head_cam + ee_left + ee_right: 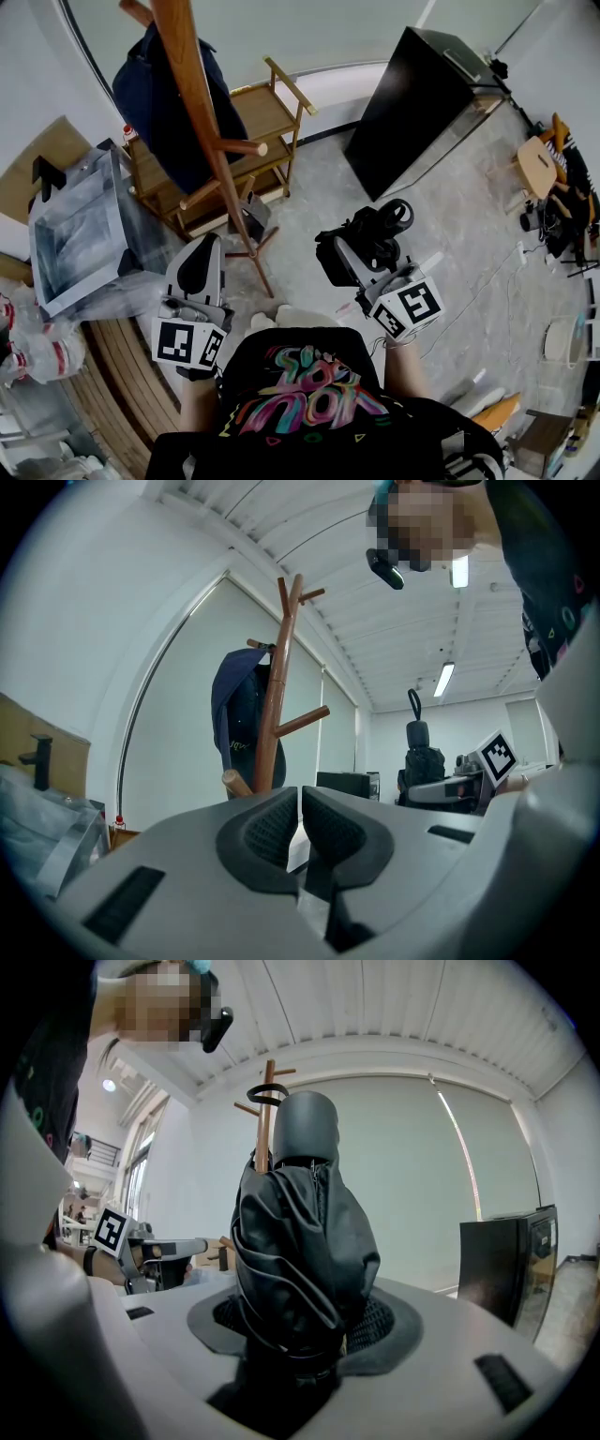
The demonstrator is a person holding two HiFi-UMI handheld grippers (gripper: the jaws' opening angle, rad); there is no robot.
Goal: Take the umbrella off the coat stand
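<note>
A folded black umbrella (373, 236) (300, 1251) stands upright between the pads of my right gripper (351, 260) (305, 1324), which is shut on its lower part. The umbrella hangs free, to the right of the wooden coat stand (200, 122) (275, 726) and apart from it. Its strap loop (270, 1093) shows at the top. A dark blue jacket (161, 101) (234, 722) hangs on the stand's far side. My left gripper (201, 251) (300, 810) is level beside the stand's foot, pads together, holding nothing. In the left gripper view the umbrella (421, 752) appears at the right.
A wooden shelf rack (273, 113) stands behind the coat stand. A black cabinet (413, 101) is at the back right. A clear plastic box (79, 231) sits at the left. A wooden stool (539, 165) and cables lie at the far right.
</note>
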